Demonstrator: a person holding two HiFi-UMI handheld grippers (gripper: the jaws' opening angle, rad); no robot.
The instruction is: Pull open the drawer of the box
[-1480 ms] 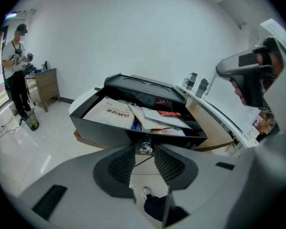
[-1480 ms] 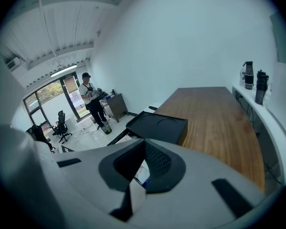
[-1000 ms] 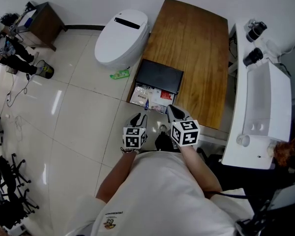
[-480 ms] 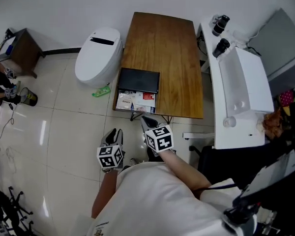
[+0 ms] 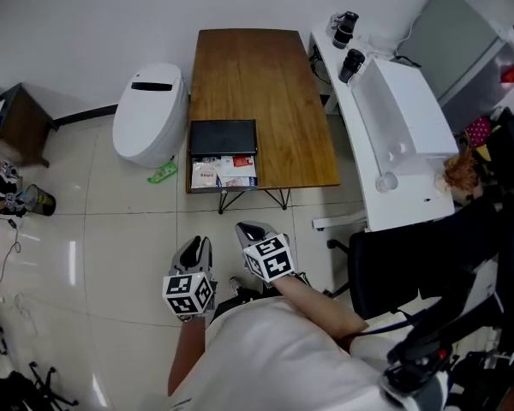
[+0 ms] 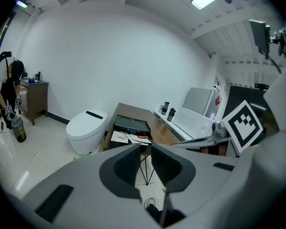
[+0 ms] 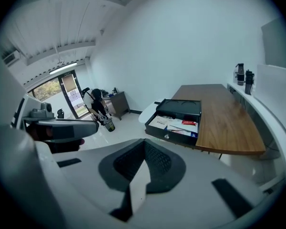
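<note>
While both grippers hang over the tiled floor (image 5: 128,229), well short of the table, neither holds anything. The left gripper (image 6: 145,152) has its fingers released, with a narrow gap and nothing in it, and they have just been closing a little. The right gripper (image 7: 144,147) looks clenched, fingertips meeting on nothing, though the wide lens makes that hard to swear to.

Beyond them, the drawer (image 5: 224,172) already stands drawn out of the black box (image 5: 224,135). The box sits at the near left corner of the wooden tabletop (image 5: 265,84), with the drawer front about level with the near edge. Papers and small packets fill the drawer, so I judge it light and the slide easy. The box is probably light as well and could skate on the smooth wood if tugged, so a steadying gripper on its lid would suit. The place to take hold is the small round knob (image 7: 166,136) in the middle of the drawer front, which is hard and likely slippery in a pinch.

Any further pull would carry the drawer past the near edge with nothing beneath it, so it might drop free. The floor on the near side gives open room to step back. A toilet (image 5: 150,114) stands just beside the left edge of the tabletop. A white counter (image 5: 394,110) runs along the right edge, and a black chair (image 5: 385,264) stands near its close end.
</note>
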